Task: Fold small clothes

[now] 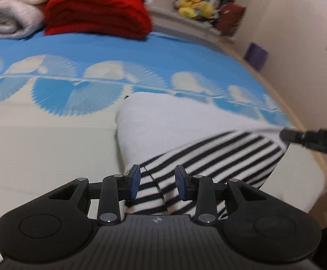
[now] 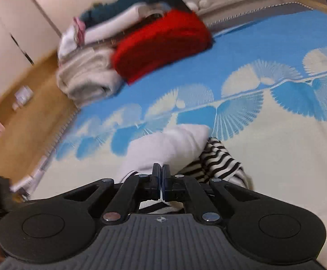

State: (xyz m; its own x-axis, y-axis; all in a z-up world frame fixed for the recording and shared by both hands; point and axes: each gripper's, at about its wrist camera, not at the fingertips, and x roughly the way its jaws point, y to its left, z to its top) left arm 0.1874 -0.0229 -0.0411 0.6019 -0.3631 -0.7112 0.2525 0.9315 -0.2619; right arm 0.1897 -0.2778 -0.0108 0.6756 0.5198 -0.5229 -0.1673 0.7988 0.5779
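Note:
A small garment, white (image 1: 181,121) with a black-and-white striped part (image 1: 219,155), is held up over the bed between both grippers. My left gripper (image 1: 157,176) has its blue pads part-way closed on a bunched fold of the striped cloth. At the right edge of this view, my right gripper (image 1: 285,135) pinches the white edge, which is pulled taut to its tip. In the right wrist view the right gripper (image 2: 162,169) is shut with a thin sliver of white cloth between its fingers, and the garment (image 2: 170,144) hangs just ahead of it.
The bedspread (image 1: 39,146) is cream near me and blue with white fan patterns farther off. A folded red item (image 1: 96,11) and folded white towels (image 1: 10,11) lie at the far end. Yellow plush toys (image 1: 192,4) sit behind. Wooden floor (image 2: 28,112) lies off the bed's left edge.

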